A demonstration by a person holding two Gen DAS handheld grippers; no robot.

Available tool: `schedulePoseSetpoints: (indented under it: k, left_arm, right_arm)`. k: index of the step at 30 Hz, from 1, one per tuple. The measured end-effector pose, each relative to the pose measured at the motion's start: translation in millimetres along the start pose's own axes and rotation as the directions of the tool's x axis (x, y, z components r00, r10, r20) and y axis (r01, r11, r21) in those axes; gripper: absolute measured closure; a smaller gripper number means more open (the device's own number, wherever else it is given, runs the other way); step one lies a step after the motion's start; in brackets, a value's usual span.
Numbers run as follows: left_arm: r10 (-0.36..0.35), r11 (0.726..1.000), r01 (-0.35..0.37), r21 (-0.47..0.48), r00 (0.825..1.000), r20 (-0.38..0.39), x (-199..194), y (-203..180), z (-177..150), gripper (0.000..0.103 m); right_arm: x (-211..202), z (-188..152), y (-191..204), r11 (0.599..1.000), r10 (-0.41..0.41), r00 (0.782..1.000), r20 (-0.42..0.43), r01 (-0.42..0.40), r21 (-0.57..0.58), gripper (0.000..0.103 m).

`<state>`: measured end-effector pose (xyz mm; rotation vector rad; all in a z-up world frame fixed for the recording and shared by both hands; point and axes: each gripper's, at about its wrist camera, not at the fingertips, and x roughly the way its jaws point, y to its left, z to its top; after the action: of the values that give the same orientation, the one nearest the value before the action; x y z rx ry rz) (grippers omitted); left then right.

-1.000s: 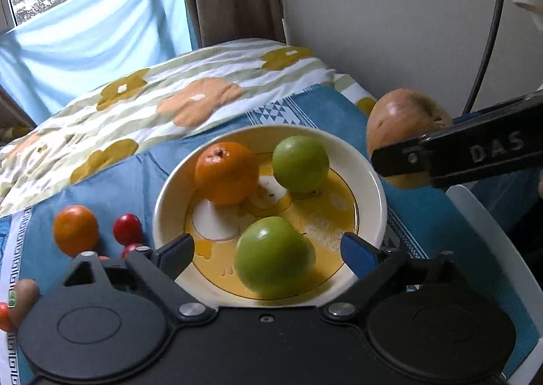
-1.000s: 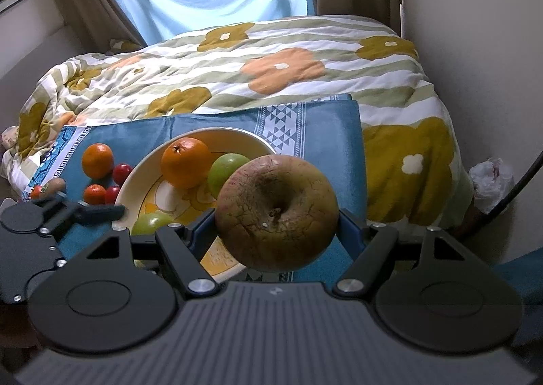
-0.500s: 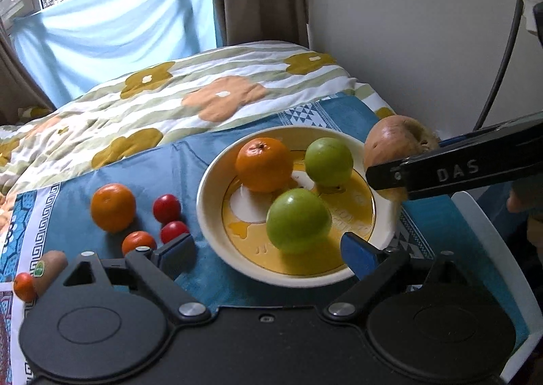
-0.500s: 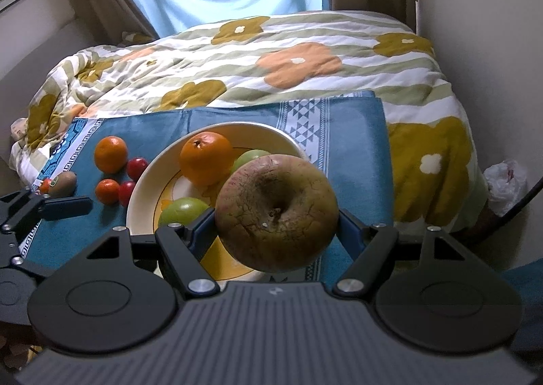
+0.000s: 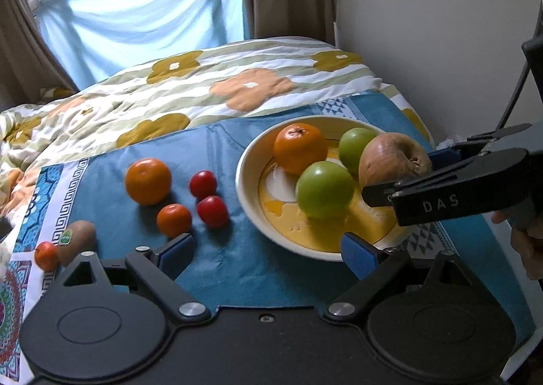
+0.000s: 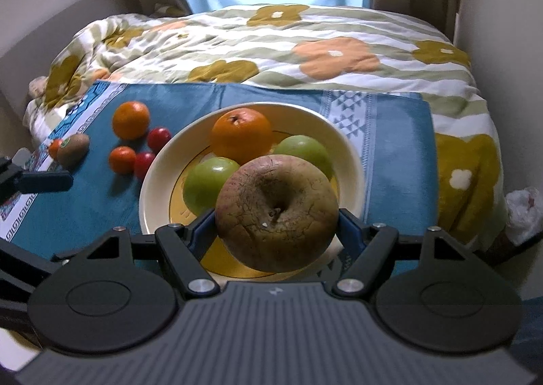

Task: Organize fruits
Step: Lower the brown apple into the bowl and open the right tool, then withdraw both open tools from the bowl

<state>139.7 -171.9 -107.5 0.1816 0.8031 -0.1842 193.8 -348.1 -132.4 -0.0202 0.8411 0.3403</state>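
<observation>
My right gripper (image 6: 276,223) is shut on a big wrinkled brown apple (image 6: 276,213), held over the near edge of the cream and yellow plate (image 6: 346,154). On the plate lie an orange (image 6: 241,135) and two green apples (image 6: 210,183). From the left wrist view the brown apple (image 5: 390,161) hangs above the plate's (image 5: 247,188) right side. My left gripper (image 5: 268,251) stands open over the blue cloth, nothing between its fingers. Left of the plate lie an orange (image 5: 148,180), a small orange (image 5: 173,219), two red fruits (image 5: 212,211), a kiwi (image 5: 76,237) and a tiny orange fruit (image 5: 45,255).
The blue patterned cloth (image 5: 244,269) lies on a bed with a flowered quilt (image 5: 203,86). A wall stands close on the right, with a black cable (image 5: 516,93). A window with a blue curtain (image 5: 135,15) is behind. A white bag (image 6: 522,208) lies beside the bed.
My left gripper has drawn back and to the left, bringing the loose fruits into view. My right gripper has carried the brown apple in over the plate and lower.
</observation>
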Motion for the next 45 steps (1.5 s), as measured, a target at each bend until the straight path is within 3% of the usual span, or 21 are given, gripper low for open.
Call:
schedulePoseSetpoints:
  k: [10, 11, 12, 15, 30, 45]
  left_arm:
    - [0.019, 0.999, -0.019, -0.038, 1.0, -0.003, -10.1, 10.8, -6.1, 0.007]
    - [0.021, 0.999, -0.021, -0.038, 1.0, -0.003, -11.3, 11.3, -6.6, 0.007]
    - [0.023, 0.999, -0.023, -0.038, 1.0, -0.003, -13.1, 11.5, -7.8, 0.007]
    - [0.023, 0.999, -0.023, -0.046, 1.0, -0.004, -17.6, 12.3, -10.3, 0.007]
    - [0.067, 0.993, -0.061, -0.101, 0.996, 0.055, -66.8, 17.4, -15.4, 0.007]
    - [0.171, 0.968, -0.152, -0.198, 0.982, 0.085, -126.5, 75.8, -30.3, 0.007]
  right_arm:
    - [8.0, -5.3, 1.8, 0.999, -0.034, 0.999, -0.008, 0.034, -0.028, 0.012]
    - [4.7, -6.8, 0.1, 0.999, -0.026, 1.0, 0.013, 0.026, -0.018, 0.01]
    - [-0.2, -7.7, -0.8, 1.0, -0.022, 0.999, 0.037, 0.023, -0.011, 0.0]
    - [-13.3, -7.5, -0.2, 0.999, -0.035, 0.994, 0.103, 0.037, -0.019, 0.0]
    - [-47.3, -2.7, 10.6, 1.0, -0.026, 0.995, 0.093, 0.026, 0.004, 0.0]
    - [-88.5, 2.3, 54.6, 1.0, 0.019, 0.996, 0.086, -0.018, -0.009, 0.0]
